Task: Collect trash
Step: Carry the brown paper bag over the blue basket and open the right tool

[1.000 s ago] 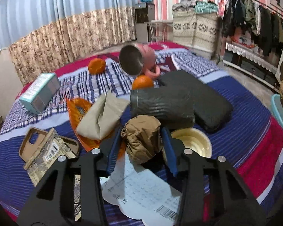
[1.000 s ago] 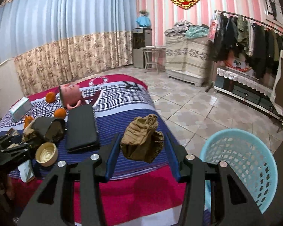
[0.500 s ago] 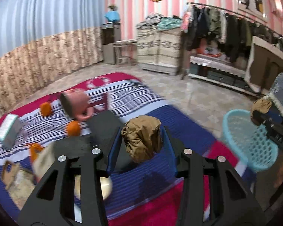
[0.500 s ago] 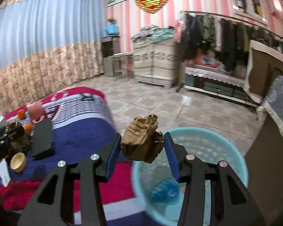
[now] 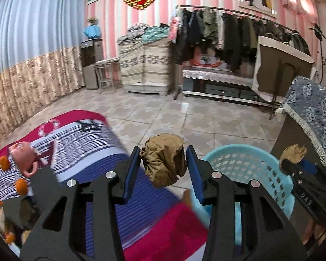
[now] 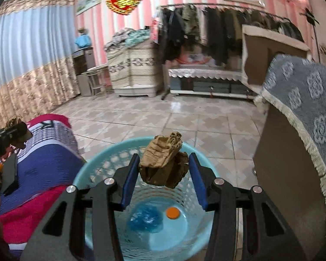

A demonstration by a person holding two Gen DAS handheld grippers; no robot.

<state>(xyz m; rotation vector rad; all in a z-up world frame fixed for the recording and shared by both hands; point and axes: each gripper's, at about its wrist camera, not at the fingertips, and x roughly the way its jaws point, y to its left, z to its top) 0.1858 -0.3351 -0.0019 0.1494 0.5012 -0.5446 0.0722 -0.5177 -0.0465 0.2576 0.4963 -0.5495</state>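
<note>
My left gripper (image 5: 163,171) is shut on a crumpled brown paper ball (image 5: 164,161), held above the bed's edge just left of the light blue basket (image 5: 245,167). My right gripper (image 6: 164,170) is shut on a second crumpled brown paper wad (image 6: 163,161), held directly over the open mouth of the basket (image 6: 102,169). Inside the basket lie a blue crumpled wrapper (image 6: 146,218) and an orange cap (image 6: 172,213). The right gripper with its wad also shows at the right of the left wrist view (image 5: 293,154).
The striped bed (image 5: 82,148) at left holds a pink mug (image 5: 24,158), oranges (image 5: 20,186) and a black case (image 5: 43,180). A cabinet with a grey cloth (image 6: 304,100) stands right of the basket. Tiled floor and a clothes rack (image 5: 228,32) lie beyond.
Both grippers swung right from the bed toward the basket. The right gripper now hangs over the basket's mouth. The left gripper has left the bed clutter with its paper ball.
</note>
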